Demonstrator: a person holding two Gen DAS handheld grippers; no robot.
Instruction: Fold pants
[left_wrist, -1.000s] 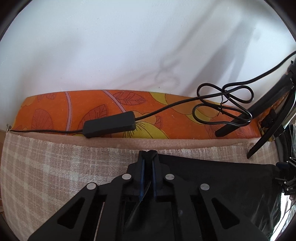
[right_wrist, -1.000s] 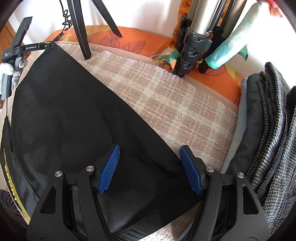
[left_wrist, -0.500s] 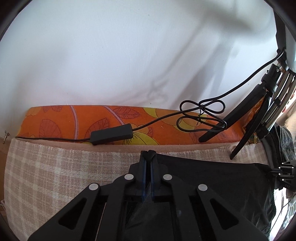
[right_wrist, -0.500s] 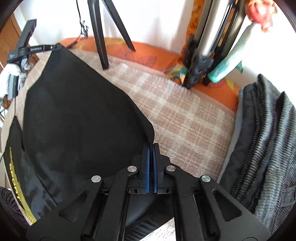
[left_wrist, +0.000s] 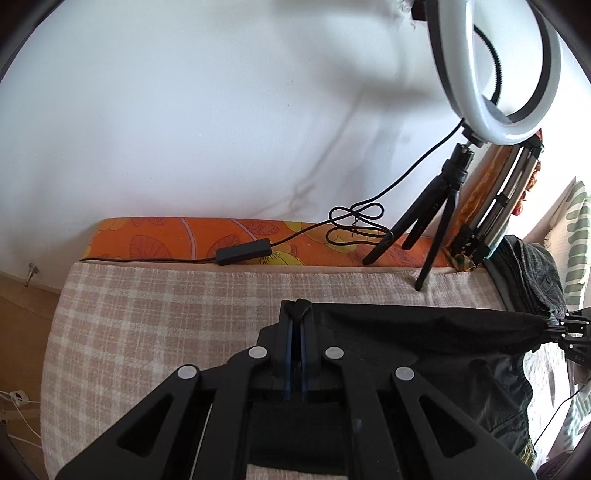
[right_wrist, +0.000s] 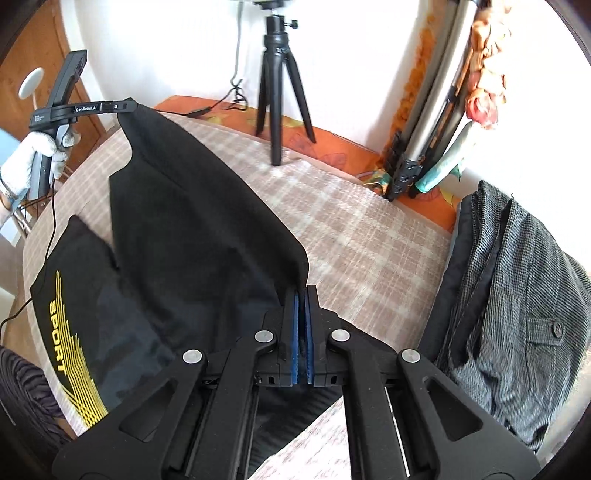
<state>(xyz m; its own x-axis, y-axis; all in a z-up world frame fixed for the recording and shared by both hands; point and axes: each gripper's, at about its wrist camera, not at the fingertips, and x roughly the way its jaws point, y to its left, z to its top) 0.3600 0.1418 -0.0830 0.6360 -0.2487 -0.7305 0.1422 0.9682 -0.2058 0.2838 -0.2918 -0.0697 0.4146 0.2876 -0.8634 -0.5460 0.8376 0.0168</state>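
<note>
The black pants (right_wrist: 192, 229) with a yellow "SPORT" print hang stretched between my two grippers above the plaid blanket (right_wrist: 354, 236). My right gripper (right_wrist: 302, 291) is shut on one corner of the pants' edge. My left gripper (left_wrist: 295, 308) is shut on the other corner; it also shows in the right wrist view (right_wrist: 125, 105), held by a gloved hand. In the left wrist view the pants (left_wrist: 424, 343) run taut to the right gripper (left_wrist: 569, 332) at the far right. The lower part of the pants lies on the blanket.
A ring light (left_wrist: 495, 66) on a small black tripod (right_wrist: 277, 92) stands at the back of the bed, its cable and inline box (left_wrist: 243, 251) on the orange sheet. A folded tripod (right_wrist: 428, 122) leans in the corner. Grey jackets (right_wrist: 517, 302) lie at the right.
My right gripper closed on the pants' edge. Both grippers then rose, lifting the upper edge of the pants off the blanket and pulling it taut.
</note>
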